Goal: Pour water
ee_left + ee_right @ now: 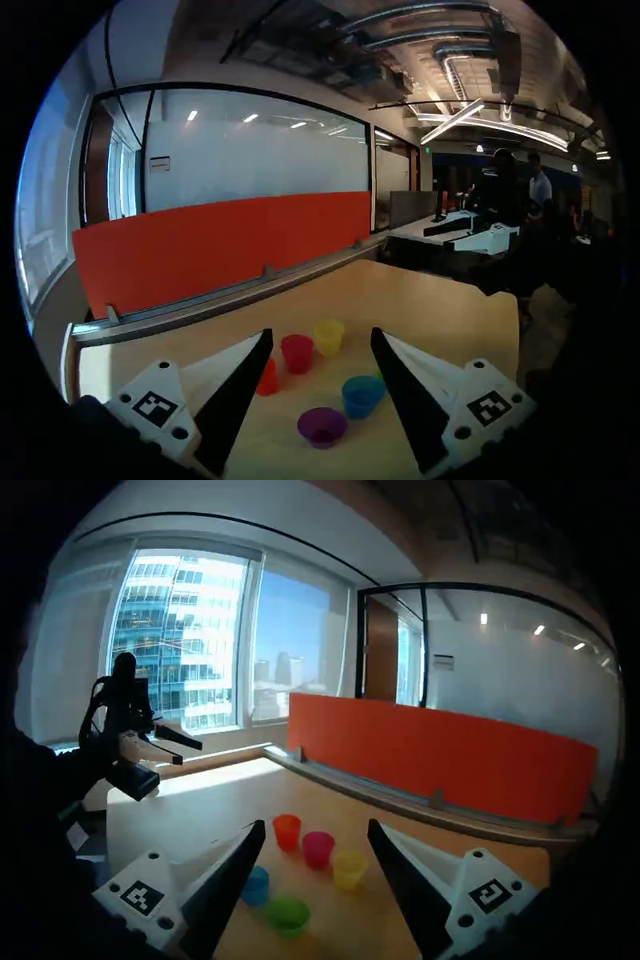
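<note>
Several small plastic cups stand close together on the pale wooden table. In the left gripper view I see a pink cup, a yellow cup, a blue cup, a purple cup and an orange cup half hidden by a finger. My left gripper hangs open above them, holding nothing. The right gripper view shows orange, pink, yellow, blue and green cups. My right gripper is open and empty above them. The left gripper appears far left, raised, fingers apart.
An orange divider panel with a metal rail runs along the table's far side. Large windows lie beyond one end. People stand by desks far off. Bare tabletop surrounds the cups.
</note>
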Available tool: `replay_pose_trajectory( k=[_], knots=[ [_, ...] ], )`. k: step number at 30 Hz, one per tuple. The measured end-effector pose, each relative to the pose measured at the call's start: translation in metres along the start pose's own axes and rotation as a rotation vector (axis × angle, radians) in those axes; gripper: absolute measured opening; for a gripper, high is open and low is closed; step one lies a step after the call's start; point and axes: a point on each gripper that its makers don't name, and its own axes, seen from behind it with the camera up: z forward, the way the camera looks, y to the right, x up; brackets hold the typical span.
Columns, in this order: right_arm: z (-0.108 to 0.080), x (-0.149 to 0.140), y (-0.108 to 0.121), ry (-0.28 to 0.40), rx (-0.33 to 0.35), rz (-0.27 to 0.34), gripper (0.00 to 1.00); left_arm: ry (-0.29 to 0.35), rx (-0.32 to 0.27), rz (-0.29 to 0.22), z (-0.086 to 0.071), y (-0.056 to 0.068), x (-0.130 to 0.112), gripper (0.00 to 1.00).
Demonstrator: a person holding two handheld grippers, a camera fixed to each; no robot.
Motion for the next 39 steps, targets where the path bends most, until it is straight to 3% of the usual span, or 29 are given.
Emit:
replay_pose_trajectory(
  k=[8,23,39],
  knots=[
    [0.002,-0.016,-0.007,-0.045,0.038,-0.013,0.99,-0.053,-0.034,0.030,0.012,0.011,-0.017,0.91],
    [0.011,-0.044,-0.020,-0.111,0.105,-0.042,0.99,-0.114,-0.110,0.039,0.031,0.026,-0.052,0.91],
    [0.021,-0.083,-0.025,-0.175,0.150,-0.048,0.99,-0.196,-0.150,0.081,0.051,0.031,-0.085,0.91]
  ],
)
